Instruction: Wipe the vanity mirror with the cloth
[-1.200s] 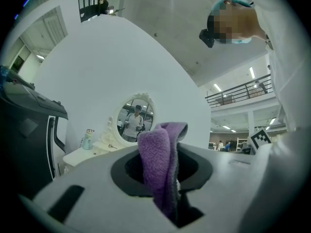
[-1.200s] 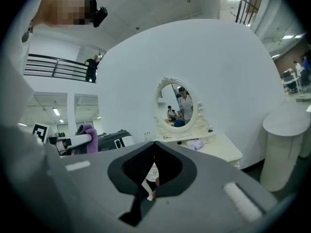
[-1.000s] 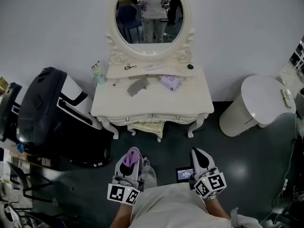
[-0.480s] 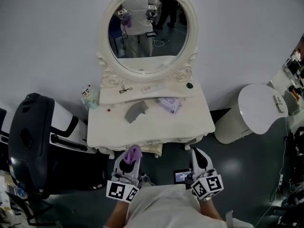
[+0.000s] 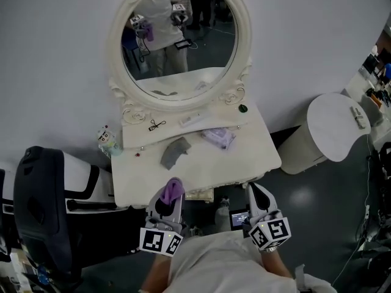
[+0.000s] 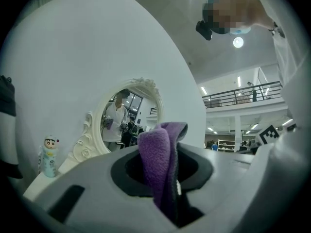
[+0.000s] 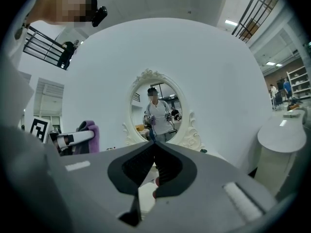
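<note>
Purple cloth sits pinched in my left gripper; my right gripper is pressed together, seemingly empty, both short of the vanity mirror.

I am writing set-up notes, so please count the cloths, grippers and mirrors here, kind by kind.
Cloths: 2, the purple cloth in the left gripper and the grey cloth on the table; a pale lilac bundle there is unclear, not counted.
Grippers: 2, the left gripper and the right gripper.
Mirrors: 1, the mirror.
Total: 5.
</note>
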The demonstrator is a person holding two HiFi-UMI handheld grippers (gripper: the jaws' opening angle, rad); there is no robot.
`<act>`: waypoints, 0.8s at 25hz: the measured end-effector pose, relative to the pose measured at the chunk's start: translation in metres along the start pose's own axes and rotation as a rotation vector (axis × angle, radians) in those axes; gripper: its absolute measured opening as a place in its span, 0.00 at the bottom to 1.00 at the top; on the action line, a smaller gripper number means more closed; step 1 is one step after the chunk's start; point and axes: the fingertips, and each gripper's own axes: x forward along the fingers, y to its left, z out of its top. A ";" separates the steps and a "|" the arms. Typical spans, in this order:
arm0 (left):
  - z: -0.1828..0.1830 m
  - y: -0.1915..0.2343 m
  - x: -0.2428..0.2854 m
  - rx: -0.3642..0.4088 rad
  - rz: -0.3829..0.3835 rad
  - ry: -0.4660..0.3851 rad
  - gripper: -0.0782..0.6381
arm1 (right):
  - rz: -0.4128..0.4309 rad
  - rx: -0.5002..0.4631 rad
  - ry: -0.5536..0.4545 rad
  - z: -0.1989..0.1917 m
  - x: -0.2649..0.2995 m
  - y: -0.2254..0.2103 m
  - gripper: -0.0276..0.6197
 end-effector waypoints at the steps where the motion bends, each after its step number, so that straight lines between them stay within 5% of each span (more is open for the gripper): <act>1: 0.002 0.003 0.008 -0.001 0.002 -0.007 0.24 | 0.003 -0.008 0.005 0.000 0.007 -0.003 0.05; 12: -0.005 0.026 0.102 0.007 0.129 0.020 0.24 | 0.154 -0.023 0.046 0.019 0.134 -0.060 0.05; 20: 0.035 0.039 0.217 0.089 0.179 -0.032 0.24 | 0.264 -0.032 0.041 0.046 0.209 -0.118 0.05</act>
